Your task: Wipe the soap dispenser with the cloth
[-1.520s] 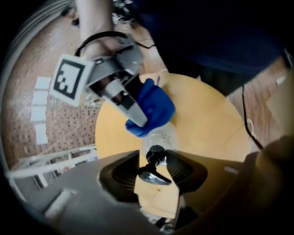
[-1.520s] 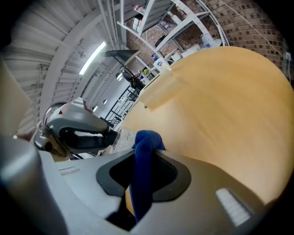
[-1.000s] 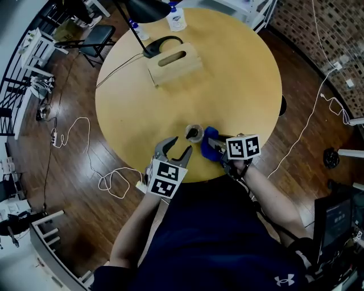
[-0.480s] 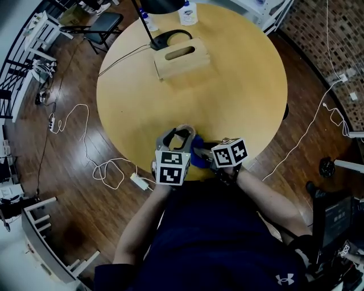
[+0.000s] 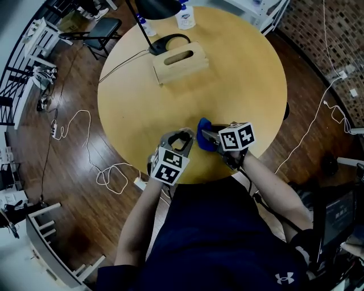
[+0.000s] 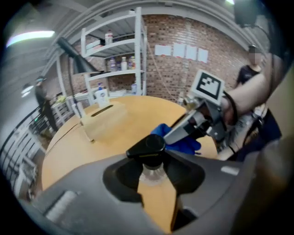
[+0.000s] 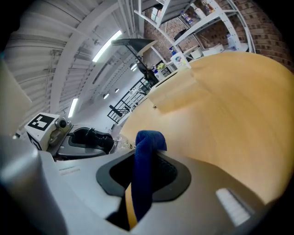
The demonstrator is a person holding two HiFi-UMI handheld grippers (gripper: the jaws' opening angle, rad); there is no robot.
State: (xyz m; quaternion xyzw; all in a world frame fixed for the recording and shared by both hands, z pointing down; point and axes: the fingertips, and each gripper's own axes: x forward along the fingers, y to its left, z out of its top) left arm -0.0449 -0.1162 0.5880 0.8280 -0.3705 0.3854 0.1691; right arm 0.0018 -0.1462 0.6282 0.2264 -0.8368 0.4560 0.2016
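A small clear soap dispenser (image 6: 148, 144) with a black pump head stands near the front edge of the round wooden table (image 5: 239, 74). My left gripper (image 6: 151, 170) has just been closing its jaws, and its pads now press on the dispenser's neck. In the head view the left gripper (image 5: 182, 138) surrounds the dispenser. My right gripper (image 7: 147, 172) is shut on a folded blue cloth (image 7: 144, 156). The cloth (image 5: 205, 133) hangs just to the right of the dispenser, close to it; whether they touch I cannot tell.
A wooden box (image 5: 179, 59) with a slot sits at the table's far side, beside a black lamp base (image 5: 170, 41) and a white pump bottle (image 5: 185, 17). Cables (image 5: 108, 176) lie on the floor at the left. The table's front edge (image 5: 227, 170) runs under both grippers.
The left gripper came forward over the dispenser and its jaws narrowed around it. The right gripper with the cloth swung in toward the dispenser, then out a little to its right.
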